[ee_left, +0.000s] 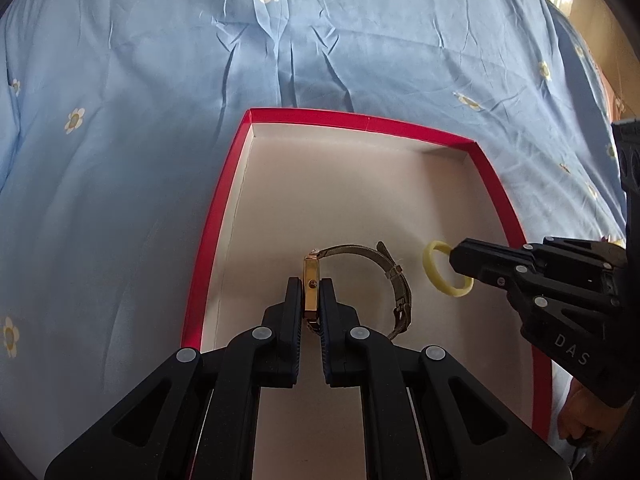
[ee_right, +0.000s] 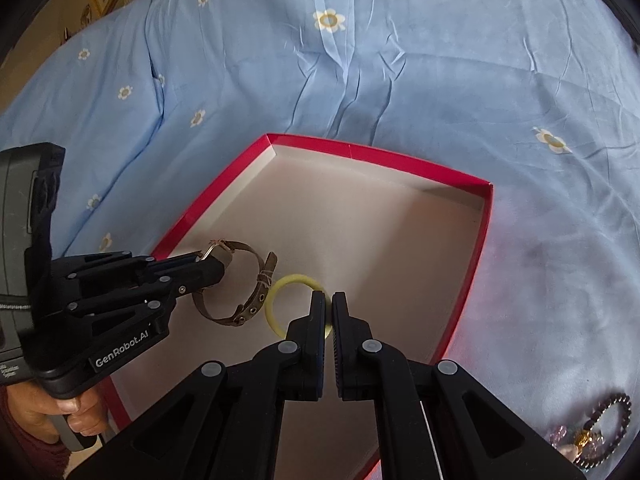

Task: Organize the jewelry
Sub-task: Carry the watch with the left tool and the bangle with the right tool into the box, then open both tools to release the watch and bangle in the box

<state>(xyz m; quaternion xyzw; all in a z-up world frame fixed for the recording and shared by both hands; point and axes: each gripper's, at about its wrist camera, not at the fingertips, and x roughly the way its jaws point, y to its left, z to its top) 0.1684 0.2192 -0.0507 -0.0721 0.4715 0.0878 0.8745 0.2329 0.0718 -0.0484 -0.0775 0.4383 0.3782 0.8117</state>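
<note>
Left gripper point(ee_left: 311, 286), angled steeply down, pinches a gold watch point(ee_left: 310, 280) by its case above the red-rimmed box point(ee_left: 208, 240). Just beside, right gripper point(ee_right: 329, 300) clamps a yellow ring point(ee_right: 280, 284). Flowered blue sheet point(ee_left: 160, 80) lies beyond.

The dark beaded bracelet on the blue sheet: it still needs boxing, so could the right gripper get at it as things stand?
Probably not yet: the right gripper is shut on the yellow ring over the red-rimmed box. The beaded bracelet itself lies unobstructed beside the box.
</note>
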